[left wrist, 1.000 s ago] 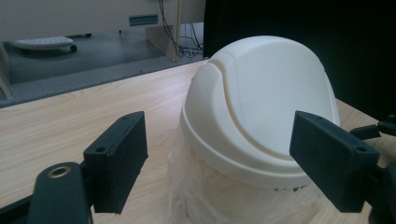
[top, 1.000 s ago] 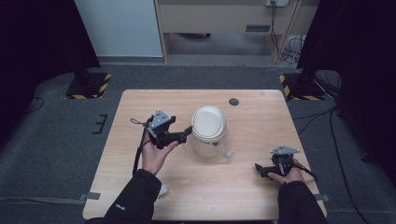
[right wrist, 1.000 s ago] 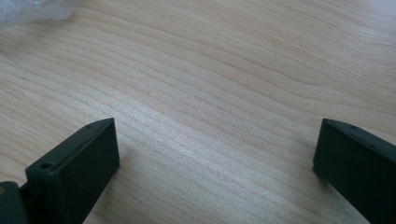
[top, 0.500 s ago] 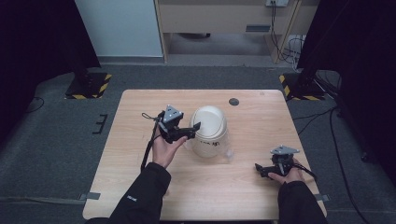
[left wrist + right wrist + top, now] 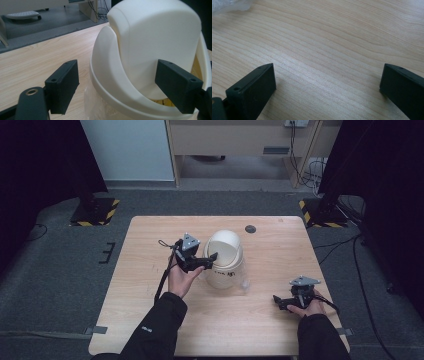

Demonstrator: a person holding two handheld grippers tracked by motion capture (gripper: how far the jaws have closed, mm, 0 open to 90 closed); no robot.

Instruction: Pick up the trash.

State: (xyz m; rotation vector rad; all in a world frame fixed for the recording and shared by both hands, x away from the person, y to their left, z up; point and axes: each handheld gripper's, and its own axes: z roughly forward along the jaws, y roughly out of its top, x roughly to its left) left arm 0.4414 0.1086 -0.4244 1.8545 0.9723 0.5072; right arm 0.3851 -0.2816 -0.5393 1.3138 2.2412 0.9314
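Observation:
A cream bin (image 5: 225,270) with a domed swing lid (image 5: 226,246) stands at the middle of the wooden table (image 5: 140,270). My left gripper (image 5: 211,261) is open at the lid's left side, held up off the table. In the left gripper view the lid's flap (image 5: 155,42) sits between and just beyond the open jaws of the left gripper (image 5: 117,87). The flap is tilted, with a yellowish gap (image 5: 162,102) under its lower edge. Whether a jaw touches it I cannot tell. My right gripper (image 5: 278,301) rests open on the table at the front right, and bare wood lies between the right gripper's (image 5: 327,85) jaws.
A clear plastic liner (image 5: 243,284) sticks out from under the bin's lid ring. A small dark round disc (image 5: 250,229) lies near the table's far edge. Cables trail on the grey floor beyond the table at the right (image 5: 305,165).
My left gripper has moved right and forward, from beside the bin up to the lid's flap. The right gripper has stayed where it was.

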